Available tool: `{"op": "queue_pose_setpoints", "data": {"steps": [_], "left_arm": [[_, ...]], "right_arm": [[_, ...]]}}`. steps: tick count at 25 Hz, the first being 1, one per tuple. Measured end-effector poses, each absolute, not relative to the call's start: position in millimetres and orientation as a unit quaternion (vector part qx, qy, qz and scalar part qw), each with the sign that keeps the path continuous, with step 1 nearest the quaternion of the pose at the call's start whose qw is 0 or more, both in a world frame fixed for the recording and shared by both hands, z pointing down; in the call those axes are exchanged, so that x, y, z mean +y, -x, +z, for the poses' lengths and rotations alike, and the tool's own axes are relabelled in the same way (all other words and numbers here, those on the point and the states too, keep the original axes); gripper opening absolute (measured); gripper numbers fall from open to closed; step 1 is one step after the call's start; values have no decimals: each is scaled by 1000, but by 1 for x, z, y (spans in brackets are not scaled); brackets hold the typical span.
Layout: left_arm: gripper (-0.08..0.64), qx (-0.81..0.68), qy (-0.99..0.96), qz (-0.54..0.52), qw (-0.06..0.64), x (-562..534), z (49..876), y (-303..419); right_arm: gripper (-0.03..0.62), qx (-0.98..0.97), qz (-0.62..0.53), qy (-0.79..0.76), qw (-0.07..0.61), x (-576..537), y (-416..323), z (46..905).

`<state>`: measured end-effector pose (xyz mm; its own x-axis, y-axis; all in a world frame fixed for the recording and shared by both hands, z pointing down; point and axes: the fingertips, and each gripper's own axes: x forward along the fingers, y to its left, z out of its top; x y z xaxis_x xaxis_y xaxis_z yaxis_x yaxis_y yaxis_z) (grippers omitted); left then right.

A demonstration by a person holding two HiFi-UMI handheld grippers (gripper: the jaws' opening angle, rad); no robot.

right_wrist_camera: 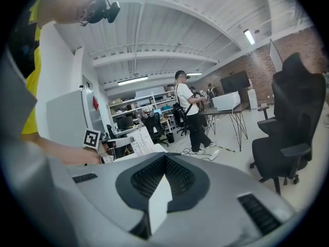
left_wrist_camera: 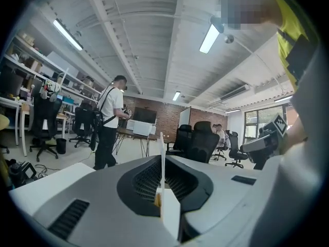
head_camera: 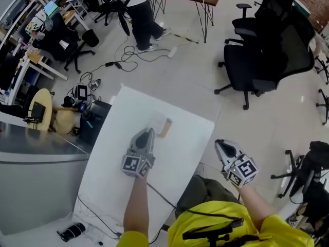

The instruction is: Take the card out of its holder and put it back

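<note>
The left gripper (head_camera: 147,133) pinches a white card (left_wrist_camera: 162,156) — edge-on — beside its holder (head_camera: 165,127).

The white table (head_camera: 110,153) stands on a pale floor (head_camera: 180,66). Toward its far side a small light-wood holder (head_camera: 165,128) sits directly on the top. A thin dark cable (head_camera: 162,195) crosses the near right part toward the edge.

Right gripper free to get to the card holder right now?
Probably yes. The right gripper hangs off the table's right edge, jaws shut, with bare table between it and the card holder. The left gripper, shut on the card, crowds only the holder's left side.
</note>
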<state>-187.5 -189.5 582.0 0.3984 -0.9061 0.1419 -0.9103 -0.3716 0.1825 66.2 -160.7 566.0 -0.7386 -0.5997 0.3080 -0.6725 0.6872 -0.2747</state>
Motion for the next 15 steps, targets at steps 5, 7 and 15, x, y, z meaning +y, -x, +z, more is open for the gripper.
{"op": "queue_pose_setpoints", "data": {"steps": [5,7,15], "left_arm": [[9,-546,-828,28,126,-193,600,186],[9,-543,-829,29,131,-193,606,185],[9,-528,-838,40,134,-200,610,185]], "right_arm": [[6,-913,202,-341,95,-165,-41,578],[6,-916,206,-330,98,-160,-33,580],[6,-916,217,-318,111,-152,-28,589]]}}
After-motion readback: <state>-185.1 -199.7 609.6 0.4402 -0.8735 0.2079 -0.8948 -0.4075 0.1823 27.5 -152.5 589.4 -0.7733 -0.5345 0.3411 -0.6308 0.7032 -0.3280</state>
